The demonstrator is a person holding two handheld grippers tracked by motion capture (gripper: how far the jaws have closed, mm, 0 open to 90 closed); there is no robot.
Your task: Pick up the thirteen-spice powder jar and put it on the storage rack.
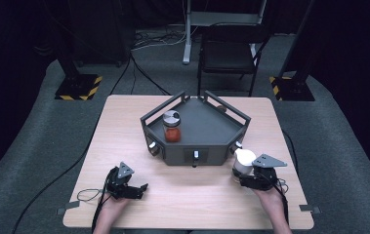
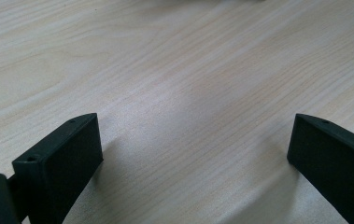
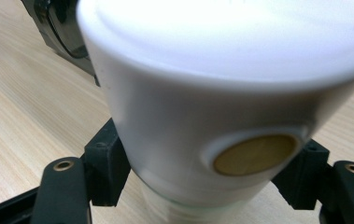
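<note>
My right gripper (image 1: 243,176) is shut on a white container (image 1: 244,158) that stands on the table's right side, just in front of the dark fixture's right corner. In the right gripper view the container's white wall (image 3: 174,107) carries a round brass disc (image 3: 255,155), and both black jaws press against its sides. My left gripper (image 1: 141,190) rests low over the front left of the table (image 1: 124,126). Its jaws stand wide open, with bare wood (image 2: 193,93) between them. A glass jar (image 1: 172,126) with a silver lid and red contents stands inside the fixture (image 1: 207,124).
The dark angular fixture sits mid-table with raised rails and small knobs (image 1: 195,156) on its front face. Beyond the table stand a black chair (image 1: 229,51) and two stand bases with yellow-black stripes (image 1: 77,87). Cables run across the floor.
</note>
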